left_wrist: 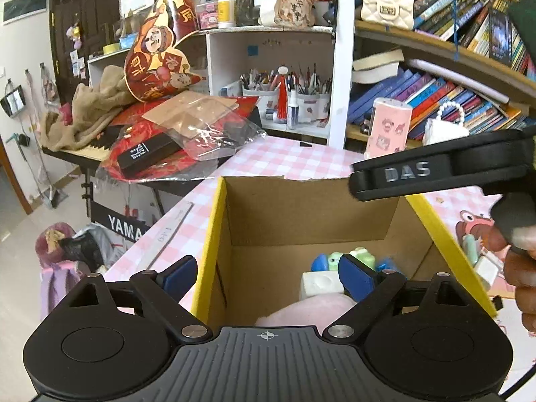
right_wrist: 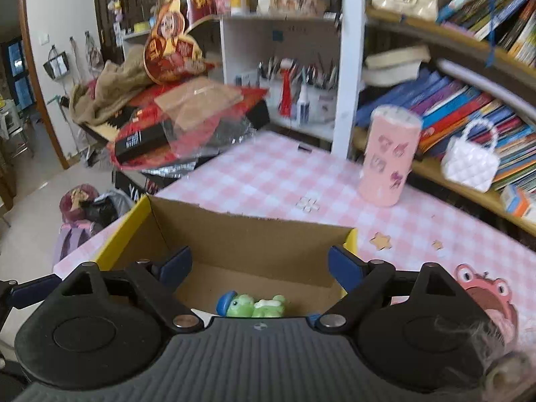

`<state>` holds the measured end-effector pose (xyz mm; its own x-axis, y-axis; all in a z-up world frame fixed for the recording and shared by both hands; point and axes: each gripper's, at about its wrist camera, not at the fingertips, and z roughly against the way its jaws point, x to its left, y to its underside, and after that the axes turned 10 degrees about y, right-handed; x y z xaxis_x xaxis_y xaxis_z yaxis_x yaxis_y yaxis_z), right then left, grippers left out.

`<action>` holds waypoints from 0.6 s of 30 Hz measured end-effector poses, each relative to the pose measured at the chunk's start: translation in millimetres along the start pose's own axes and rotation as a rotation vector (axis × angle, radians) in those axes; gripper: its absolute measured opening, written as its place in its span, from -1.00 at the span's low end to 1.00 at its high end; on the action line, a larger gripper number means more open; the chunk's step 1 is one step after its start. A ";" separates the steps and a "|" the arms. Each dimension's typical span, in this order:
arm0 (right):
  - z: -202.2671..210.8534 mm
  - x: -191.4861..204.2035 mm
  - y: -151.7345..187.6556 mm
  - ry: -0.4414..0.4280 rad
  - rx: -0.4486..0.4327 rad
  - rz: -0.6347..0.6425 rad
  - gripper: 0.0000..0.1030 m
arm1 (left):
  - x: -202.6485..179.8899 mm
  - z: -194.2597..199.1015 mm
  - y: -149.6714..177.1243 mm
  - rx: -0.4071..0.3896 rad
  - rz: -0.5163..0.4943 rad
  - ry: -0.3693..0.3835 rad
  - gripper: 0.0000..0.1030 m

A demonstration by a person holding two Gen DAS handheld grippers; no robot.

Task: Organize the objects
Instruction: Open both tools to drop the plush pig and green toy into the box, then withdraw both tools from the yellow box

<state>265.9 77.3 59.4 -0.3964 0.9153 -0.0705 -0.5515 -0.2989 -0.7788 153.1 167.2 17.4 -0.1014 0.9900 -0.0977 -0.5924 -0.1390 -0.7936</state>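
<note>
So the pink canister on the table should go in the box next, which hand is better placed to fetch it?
Right, probably. The right tool is open and empty, and the pink canister stands upright ahead to its right, past the cardboard box. In the left view the right tool's body partly blocks the canister.

- The cardboard box (left_wrist: pixel 311 221) sits open at the top, so a gripper can go in from above.
- Inside the box, the green frog toy (right_wrist: pixel 254 305), a white block (left_wrist: pixel 320 284) and a soft pink thing (left_wrist: pixel 308 311) fill the near part of the floor. The far part of the floor is bare.
- The box's tall walls block the way in from the sides.
- Behind the box, the pink checked table (right_wrist: pixel 268 174) is bare.
- Behind and right of the box, a pink cup (right_wrist: pixel 390 154) stands in the way.
- Left of the box, a heap of bags and cloth (left_wrist: pixel 160 134) blocks the way.
- In the left wrist view, the right gripper (left_wrist: pixel 435 171) hangs over the box's right wall.
</note>
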 end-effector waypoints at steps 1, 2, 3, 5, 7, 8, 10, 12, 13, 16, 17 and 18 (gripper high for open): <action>8.1 -0.5 1.6 0.011 -0.018 -0.004 0.72 | 1.0 4.2 0.7 -0.005 0.002 0.002 0.81; 15.6 -1.1 3.7 0.020 -0.034 -0.010 0.72 | 2.3 9.4 1.5 -0.011 0.003 0.005 0.82; 23.6 -2.2 6.0 0.032 -0.052 -0.018 0.73 | 3.3 14.6 2.7 -0.016 0.007 0.007 0.82; 39.3 -4.5 12.1 0.066 -0.086 -0.040 0.74 | 5.2 24.5 6.3 -0.024 0.014 0.011 0.90; 55.9 -6.9 21.8 0.102 -0.117 -0.063 0.75 | 6.9 33.0 10.7 -0.025 0.017 0.014 0.91; 62.9 -7.3 27.3 0.116 -0.127 -0.069 0.75 | 7.7 37.3 13.2 -0.024 0.018 0.014 0.91; 77.4 -7.6 40.2 0.145 -0.142 -0.074 0.75 | 9.4 44.9 18.4 -0.022 0.018 0.017 0.91; 90.1 -7.2 53.4 0.169 -0.149 -0.075 0.75 | 11.2 52.8 25.1 -0.019 0.018 0.017 0.91; 96.7 -6.8 61.2 0.177 -0.150 -0.072 0.75 | 12.1 56.5 28.4 -0.016 0.017 0.018 0.91; 111.5 -3.1 83.4 0.199 -0.142 -0.047 0.75 | 14.3 68.4 39.8 -0.006 0.012 0.022 0.91; 116.3 -1.2 90.8 0.206 -0.136 -0.041 0.75 | 15.4 72.2 44.0 0.000 0.010 0.024 0.91; 120.1 0.8 99.2 0.212 -0.121 -0.038 0.75 | 16.6 75.1 47.6 0.006 0.008 0.026 0.91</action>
<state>122.8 15.9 57.0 -0.2071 0.9654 -0.1586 -0.4663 -0.2400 -0.8515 63.3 175.4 23.1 -0.0852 0.9891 -0.1201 -0.5964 -0.1472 -0.7891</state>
